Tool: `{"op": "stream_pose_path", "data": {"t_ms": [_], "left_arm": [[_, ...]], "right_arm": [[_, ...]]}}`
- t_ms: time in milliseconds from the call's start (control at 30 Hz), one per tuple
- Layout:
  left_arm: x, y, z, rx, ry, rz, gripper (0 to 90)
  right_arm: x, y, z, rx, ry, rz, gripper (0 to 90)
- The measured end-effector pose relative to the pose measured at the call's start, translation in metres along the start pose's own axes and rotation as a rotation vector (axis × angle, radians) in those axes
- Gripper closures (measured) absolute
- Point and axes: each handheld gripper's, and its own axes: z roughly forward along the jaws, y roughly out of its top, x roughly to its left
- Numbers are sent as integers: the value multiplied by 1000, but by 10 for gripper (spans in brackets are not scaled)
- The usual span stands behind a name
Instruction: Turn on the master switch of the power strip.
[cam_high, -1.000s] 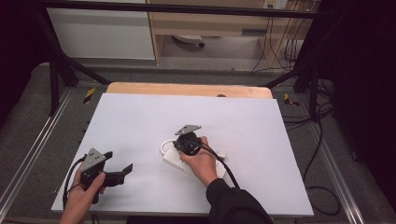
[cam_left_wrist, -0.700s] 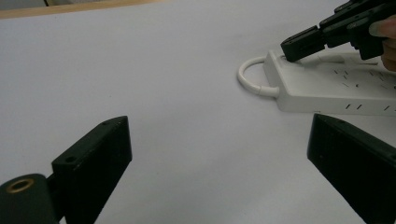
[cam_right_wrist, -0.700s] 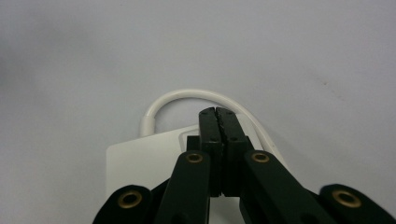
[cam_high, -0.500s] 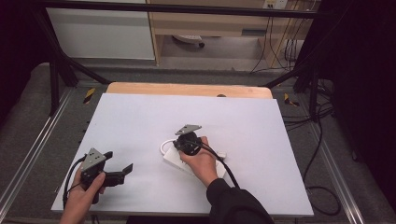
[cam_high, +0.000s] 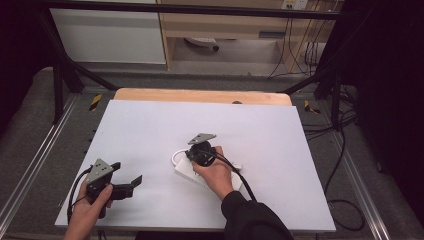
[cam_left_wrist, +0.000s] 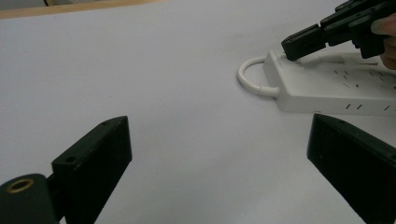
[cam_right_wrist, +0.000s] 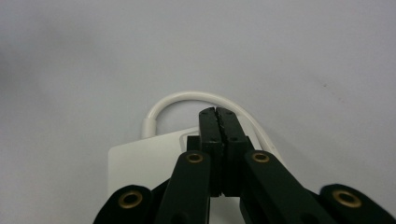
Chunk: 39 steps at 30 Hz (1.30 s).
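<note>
A: Power strip (cam_left_wrist: 327, 84) — white, mid-counter (cam_high: 150, 130), cord looped; no readable label.

B: Right tool (cam_right_wrist: 218, 116) pressed together, tips on its end — left tool (cam_left_wrist: 219, 158) spread wide, near the counter's front-left corner.

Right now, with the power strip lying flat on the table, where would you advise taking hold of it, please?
I would grip the power strip across its narrow width, on the two long side walls, coming from above near the cable end. It lies flat, so its sides are exposed, while the right gripper, jaws together, presses on its top.
</note>
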Motion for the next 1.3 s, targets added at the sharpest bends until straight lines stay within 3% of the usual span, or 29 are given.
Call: {"op": "stream_pose_path", "data": {"t_ms": [733, 867, 1300], "left_arm": [[1, -1, 0, 8, -2, -17, 65], [2, -1, 0, 10, -3, -32, 65], [3, -1, 0, 4, 4, -23, 70]], "right_arm": [[1, 1, -4, -15, 22, 7, 900], [1, 4, -9, -28, 25, 10, 900], [-16, 12, -32, -114, 24, 72, 900]]}}
